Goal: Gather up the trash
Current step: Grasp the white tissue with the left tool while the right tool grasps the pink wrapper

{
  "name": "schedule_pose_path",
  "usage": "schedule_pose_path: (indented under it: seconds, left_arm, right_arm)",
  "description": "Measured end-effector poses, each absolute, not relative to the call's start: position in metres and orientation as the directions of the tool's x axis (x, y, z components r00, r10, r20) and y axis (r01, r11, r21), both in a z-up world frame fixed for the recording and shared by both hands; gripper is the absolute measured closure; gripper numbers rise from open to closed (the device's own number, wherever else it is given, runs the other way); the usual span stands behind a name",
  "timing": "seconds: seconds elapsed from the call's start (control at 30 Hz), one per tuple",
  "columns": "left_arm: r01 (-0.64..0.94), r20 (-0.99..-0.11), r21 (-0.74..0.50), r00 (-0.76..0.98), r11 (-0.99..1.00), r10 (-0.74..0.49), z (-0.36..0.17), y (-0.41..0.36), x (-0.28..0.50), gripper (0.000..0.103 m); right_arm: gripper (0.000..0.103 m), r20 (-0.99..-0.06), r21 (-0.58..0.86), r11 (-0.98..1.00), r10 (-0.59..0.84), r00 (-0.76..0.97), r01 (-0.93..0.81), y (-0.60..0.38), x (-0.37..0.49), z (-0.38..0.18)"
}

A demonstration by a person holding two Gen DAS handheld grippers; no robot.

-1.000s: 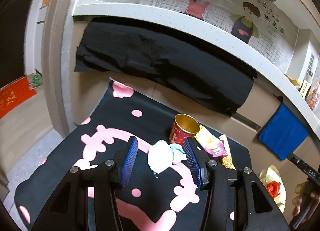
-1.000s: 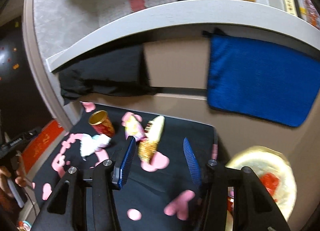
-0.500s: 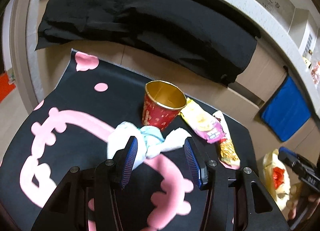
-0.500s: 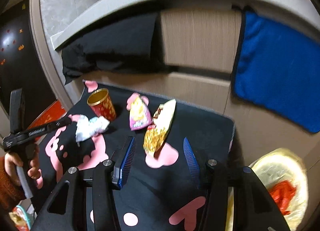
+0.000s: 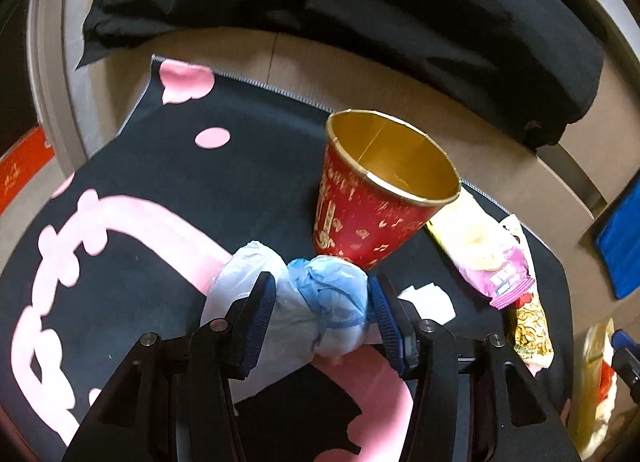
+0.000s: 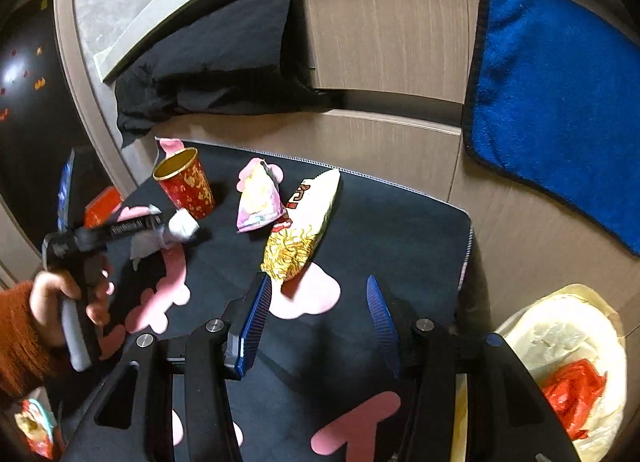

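The left hand-held gripper [image 5: 322,312] closes around the crumpled tissue [image 5: 316,302] on the mat [image 5: 200,190], the right hand-held gripper [image 6: 318,322] gapes empty, while cup [image 6: 185,186], wrappers [image 6: 302,234] await the bag [image 6: 568,374].

On the mat [image 5: 168,190], the cup [image 5: 376,198] stands behind the crumpled wad [image 5: 316,302], wrappers [image 5: 488,258] to its right.

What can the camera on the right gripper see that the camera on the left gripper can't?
Only the right wrist view shows the person's hand holding the left gripper, and the red trash inside the trash bag. Only the left wrist view shows the crumpled plastic wad between that gripper's pads, and the cup's gold inside. Both show the red cup, two snack wrappers and the black-and-pink mat.
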State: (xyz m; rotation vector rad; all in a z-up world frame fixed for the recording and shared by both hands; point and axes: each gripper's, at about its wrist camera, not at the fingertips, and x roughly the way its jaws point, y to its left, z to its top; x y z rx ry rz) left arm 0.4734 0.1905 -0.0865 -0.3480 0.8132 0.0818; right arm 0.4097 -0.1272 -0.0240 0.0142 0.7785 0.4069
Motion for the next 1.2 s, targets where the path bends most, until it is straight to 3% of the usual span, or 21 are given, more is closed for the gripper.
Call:
schedule_pose_path:
  seconds: [0.33,0.43,0.57,1.0,1.07,1.13,1.2]
  left_arm:
    - [-0.192,-0.766,-0.257,0.638,0.947,-0.078,-0.089,0.189,0.483,0.052]
    - [-0.177,-0.762,-0.259,0.641,0.95,-0.089,-0.085,0.188,0.477,0.06]
    - [-0.114,-0.743,-0.275,0.656,0.955,-0.136,-0.072,0.187,0.451,0.08]
    - [-0.044,-0.734,-0.362,0.629,0.931,-0.255,-0.059,0.192,0.381,0.083]
    - [-0.052,-0.739,-0.37,0.621,0.928,-0.26,-0.064,0.194,0.381,0.083]
    - [-0.065,-0.733,-0.388,0.626,0.919,-0.265,-0.066,0.196,0.381,0.082]
    - [-0.072,-0.728,-0.38,0.638,0.922,-0.25,-0.064,0.194,0.378,0.077]
  right_arm:
    - [0.055,-0.682,0.117,0.901,0.378,0.626,-0.417,-0.086,0.45,-0.032]
    - [0.055,-0.684,0.097,0.891,0.384,0.62,-0.444,-0.069,0.461,-0.036]
    - [0.055,-0.688,0.054,0.861,0.4,0.606,-0.506,-0.045,0.474,-0.038]
    - [0.055,-0.751,-0.05,0.822,0.343,0.564,-0.567,0.011,0.538,-0.074]
    - [0.067,-0.772,-0.04,0.817,0.339,0.537,-0.575,0.014,0.538,-0.082]
    - [0.089,-0.77,-0.004,0.807,0.374,0.517,-0.59,0.012,0.532,-0.081]
    - [0.092,-0.759,0.028,0.803,0.405,0.51,-0.595,0.005,0.522,-0.074]
